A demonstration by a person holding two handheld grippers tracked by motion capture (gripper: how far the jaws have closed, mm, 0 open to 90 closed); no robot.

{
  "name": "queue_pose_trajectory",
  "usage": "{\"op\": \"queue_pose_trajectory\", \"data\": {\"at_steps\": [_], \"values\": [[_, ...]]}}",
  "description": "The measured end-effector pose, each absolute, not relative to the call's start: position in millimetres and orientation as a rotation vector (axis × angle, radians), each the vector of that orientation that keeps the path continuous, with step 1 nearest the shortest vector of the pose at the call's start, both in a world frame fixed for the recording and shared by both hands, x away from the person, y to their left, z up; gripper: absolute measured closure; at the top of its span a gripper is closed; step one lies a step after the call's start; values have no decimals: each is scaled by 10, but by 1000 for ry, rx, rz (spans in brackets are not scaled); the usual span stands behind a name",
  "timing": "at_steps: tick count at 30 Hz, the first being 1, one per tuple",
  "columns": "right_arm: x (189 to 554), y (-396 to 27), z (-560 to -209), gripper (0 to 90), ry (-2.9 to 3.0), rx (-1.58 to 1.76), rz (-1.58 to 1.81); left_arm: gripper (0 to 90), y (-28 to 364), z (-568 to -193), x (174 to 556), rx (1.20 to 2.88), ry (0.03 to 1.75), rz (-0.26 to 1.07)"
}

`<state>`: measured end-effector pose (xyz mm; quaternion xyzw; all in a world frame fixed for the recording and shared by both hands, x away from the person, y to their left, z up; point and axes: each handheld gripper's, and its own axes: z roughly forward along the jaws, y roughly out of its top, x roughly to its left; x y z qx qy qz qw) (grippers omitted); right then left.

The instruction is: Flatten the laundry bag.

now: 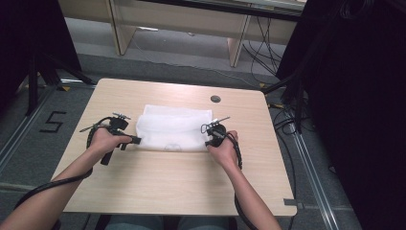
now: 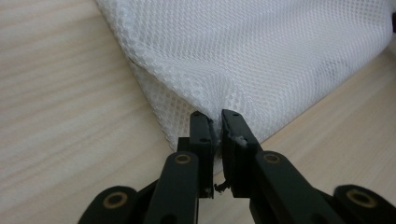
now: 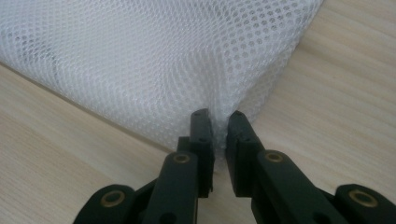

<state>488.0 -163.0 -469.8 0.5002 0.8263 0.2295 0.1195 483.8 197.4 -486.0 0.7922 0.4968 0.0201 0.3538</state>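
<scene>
A white mesh bag (image 1: 173,128) lies folded flat in the middle of the wooden table. My left gripper (image 1: 135,140) pinches the bag's near left corner. In the left gripper view the mesh bag (image 2: 261,51) bunches up where that left gripper (image 2: 218,116) has its jaws pressed together on the fabric. My right gripper (image 1: 208,143) grips the near right corner. In the right gripper view the mesh bag (image 3: 140,60) puckers between the jaws of the right gripper (image 3: 220,117), which are closed on it.
The light wooden table (image 1: 182,187) has a round cable grommet (image 1: 215,99) behind the bag. A grey floor with a painted number lies to the left. Black stands and cables stand off the right side, and a wooden bench stands beyond the far edge.
</scene>
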Motion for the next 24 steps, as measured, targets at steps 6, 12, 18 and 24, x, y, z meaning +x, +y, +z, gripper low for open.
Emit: {"op": "queue_pose_trajectory", "data": {"at_steps": [6, 12, 18, 24], "values": [[4761, -1726, -4733, 830, 2436, 1458, 689, 834, 1934, -4840, 4664, 2100, 1229, 44], [4599, -1795, -4756, 818, 2468, 1414, 702, 830, 1925, -4849, 4493, 2113, 1202, 28], [4508, -1770, -4616, 682, 2585, 1390, 605, 795, 1985, -4799, 4407, 2209, 1138, 28], [4610, -1680, -4306, 593, 2518, 1338, 659, 659, 1966, -4561, 4397, 2156, 1142, 145]]}}
